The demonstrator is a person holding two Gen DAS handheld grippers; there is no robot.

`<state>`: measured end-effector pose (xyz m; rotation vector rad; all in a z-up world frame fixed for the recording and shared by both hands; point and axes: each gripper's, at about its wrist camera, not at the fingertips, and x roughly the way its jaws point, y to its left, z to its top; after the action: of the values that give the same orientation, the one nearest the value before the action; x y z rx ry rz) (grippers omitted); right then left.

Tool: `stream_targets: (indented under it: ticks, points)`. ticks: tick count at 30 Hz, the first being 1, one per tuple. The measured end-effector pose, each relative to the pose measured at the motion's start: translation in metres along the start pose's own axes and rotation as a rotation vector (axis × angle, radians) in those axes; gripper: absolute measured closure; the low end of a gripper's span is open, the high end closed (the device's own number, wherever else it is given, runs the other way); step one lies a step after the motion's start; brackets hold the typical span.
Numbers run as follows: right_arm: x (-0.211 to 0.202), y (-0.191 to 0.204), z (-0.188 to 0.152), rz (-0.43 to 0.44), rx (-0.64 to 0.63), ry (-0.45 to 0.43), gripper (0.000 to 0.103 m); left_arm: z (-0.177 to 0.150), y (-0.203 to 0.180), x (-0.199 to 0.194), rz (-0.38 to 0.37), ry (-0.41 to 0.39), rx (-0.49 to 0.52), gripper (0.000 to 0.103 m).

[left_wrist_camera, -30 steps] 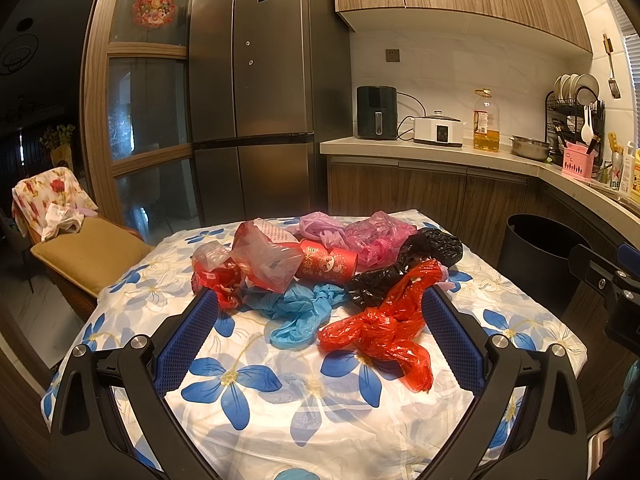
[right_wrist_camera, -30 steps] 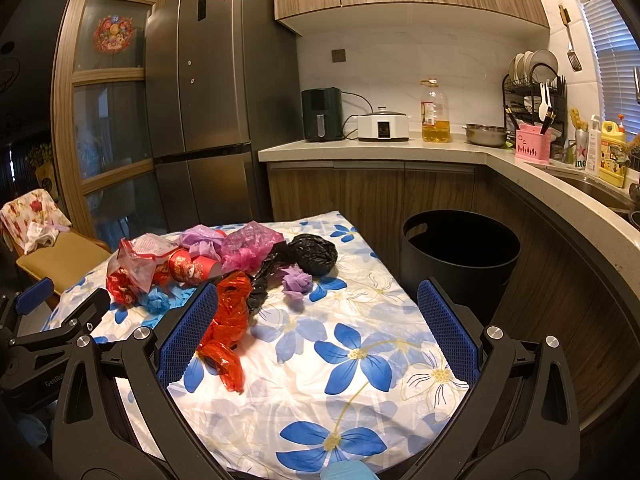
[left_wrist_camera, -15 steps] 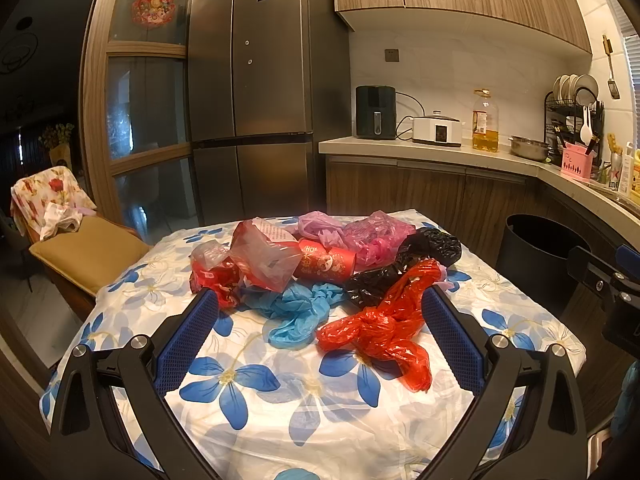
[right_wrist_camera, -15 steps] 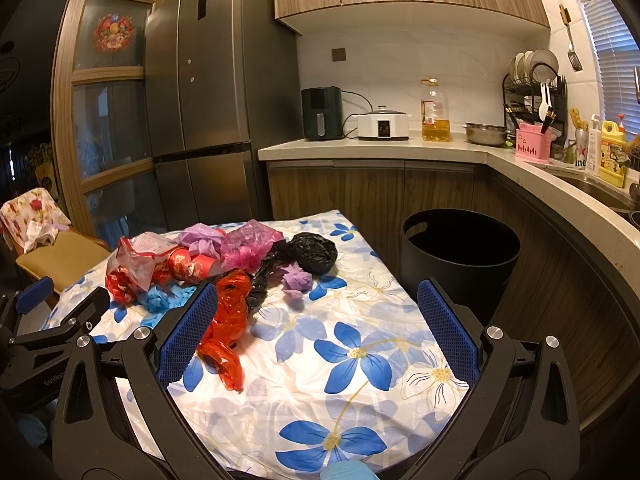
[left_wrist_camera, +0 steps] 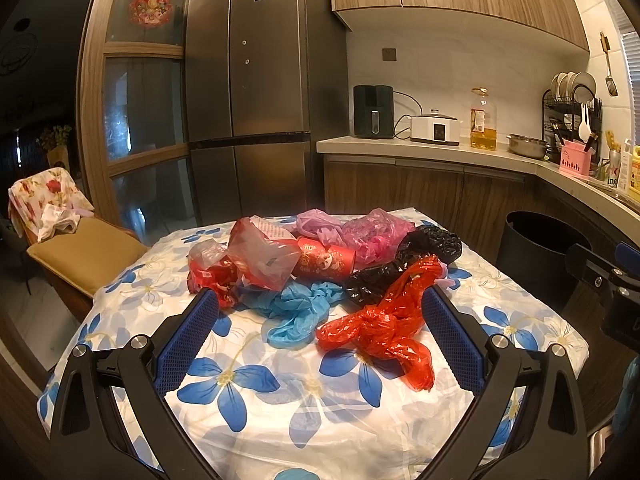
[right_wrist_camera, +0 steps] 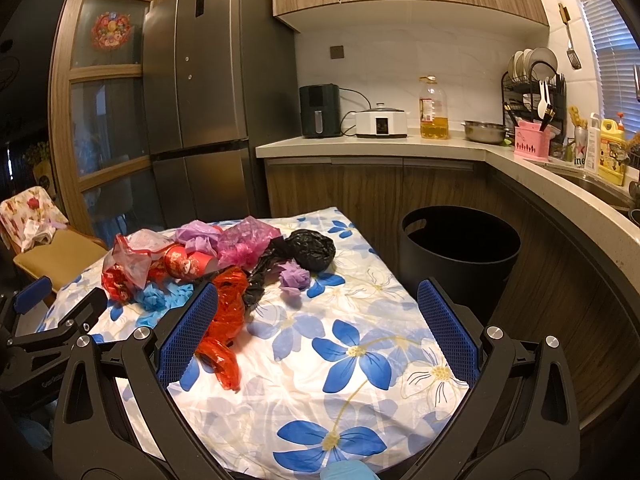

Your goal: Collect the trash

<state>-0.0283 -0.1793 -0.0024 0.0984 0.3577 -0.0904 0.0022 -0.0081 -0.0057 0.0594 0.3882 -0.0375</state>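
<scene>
Now both tongs hang above the near edge of the tabletop [left_wrist_camera: 304,412], and both are wide apart and hold nothing. Between the fingers of the left tongs [left_wrist_camera: 320,300] lie the red bag [left_wrist_camera: 384,328] and the blue bag [left_wrist_camera: 296,312], in front of the pile with the black bag [left_wrist_camera: 424,248] and the pink bag [left_wrist_camera: 372,232]. The right tongs [right_wrist_camera: 318,292] point over bare flowered cloth. A black bin [right_wrist_camera: 460,252] stands on the floor just beside the tabletop, at its right.

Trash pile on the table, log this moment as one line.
left tongs open, empty | right tongs open, empty | trash pile untouched | bin beside table
</scene>
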Motion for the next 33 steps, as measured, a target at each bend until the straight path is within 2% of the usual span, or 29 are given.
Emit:
stream_targets:
  ticks: [7, 13, 15, 20, 23, 24, 26, 30, 32, 33]
  points:
    - [0.013, -0.001, -0.011, 0.003, 0.000, 0.001, 0.005, -0.012, 0.004, 0.013, -0.036, -0.011, -0.005, 0.005]
    - [0.028, 0.005, -0.022, -0.012, -0.033, 0.009, 0.013, -0.032, 0.006, 0.044, -0.093, 0.008, -0.010, 0.005]
    - [0.034, 0.005, -0.026, -0.011, -0.033, 0.026, 0.023, -0.035, 0.007, 0.052, -0.108, 0.019, -0.016, 0.006]
    - [0.051, 0.006, -0.033, 0.002, -0.042, 0.061, 0.034, -0.038, 0.006, 0.076, -0.146, 0.045, -0.021, 0.010]
    - [0.060, 0.007, -0.037, 0.013, -0.046, 0.076, 0.037, -0.039, 0.001, 0.087, -0.158, 0.067, -0.009, 0.015]
    - [0.063, 0.007, -0.038, 0.014, -0.047, 0.079, 0.037, -0.039, 0.000, 0.089, -0.164, 0.068, -0.002, 0.023]
    - [0.069, 0.007, -0.040, 0.018, -0.045, 0.089, 0.037, -0.040, -0.006, 0.094, -0.185, 0.080, 0.018, 0.029]
    - [0.079, 0.007, -0.042, 0.027, -0.035, 0.101, 0.038, -0.041, -0.018, 0.107, -0.243, 0.129, 0.041, 0.031]
    - [0.083, 0.006, -0.043, 0.025, -0.033, 0.106, 0.038, -0.045, -0.026, 0.113, -0.247, 0.149, 0.063, 0.031]
    - [0.085, 0.005, -0.043, 0.026, -0.030, 0.110, 0.038, -0.047, -0.030, 0.118, -0.250, 0.175, 0.072, 0.038]
